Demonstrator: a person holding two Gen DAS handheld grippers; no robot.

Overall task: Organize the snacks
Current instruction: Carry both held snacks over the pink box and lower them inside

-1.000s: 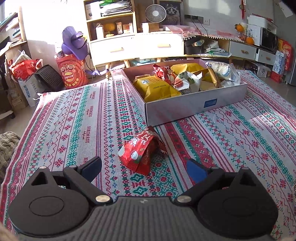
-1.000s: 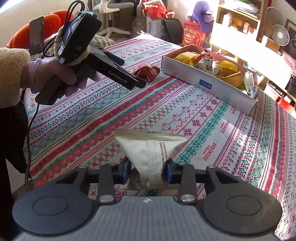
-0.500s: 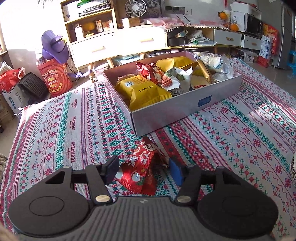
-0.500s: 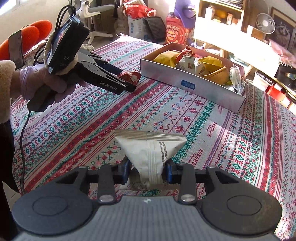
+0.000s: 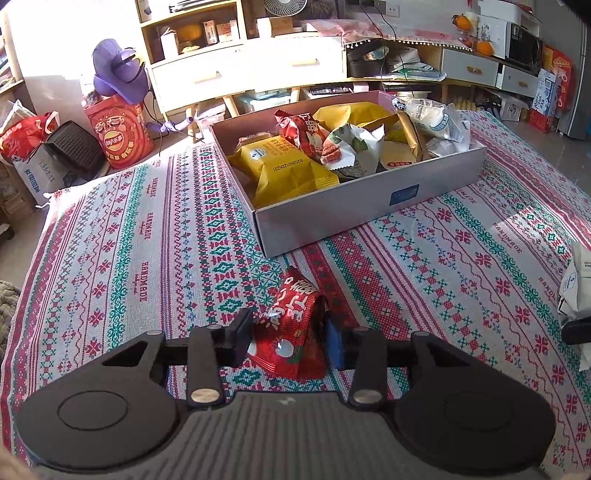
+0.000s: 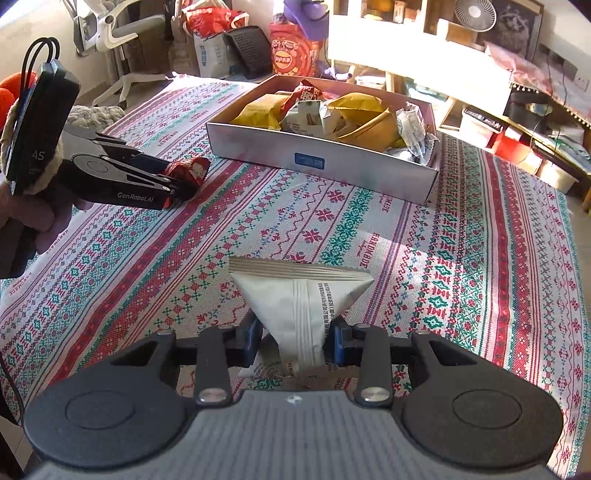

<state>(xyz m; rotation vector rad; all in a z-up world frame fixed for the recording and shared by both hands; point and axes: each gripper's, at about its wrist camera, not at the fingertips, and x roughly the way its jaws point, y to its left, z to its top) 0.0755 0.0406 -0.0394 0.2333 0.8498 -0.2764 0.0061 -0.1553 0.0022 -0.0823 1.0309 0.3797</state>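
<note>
A red snack packet [image 5: 291, 317] lies on the patterned cloth just in front of the grey box [image 5: 369, 199]. My left gripper [image 5: 290, 339] has it between its jaws, which are closing, and both pads touch its sides. The right wrist view shows the same red packet [image 6: 190, 171] at the tip of the left gripper [image 6: 173, 186], a gloved hand behind it. My right gripper [image 6: 295, 341] is shut on a white snack packet [image 6: 299, 295], held just above the cloth. The box [image 6: 332, 173] holds several yellow, red and white snack bags.
The table's patterned cloth [image 5: 129, 258] spreads out on all sides of the box. Beyond the far edge stand a white drawer cabinet [image 5: 243, 74], a red bag [image 5: 122, 136] and a purple toy [image 5: 118, 70]. A white office chair [image 6: 122, 22] stands at the left.
My left gripper's jaws have gone from wide open to closed in on the red packet. The right gripper with the white packet has rolled and shifted a little across the table.
</note>
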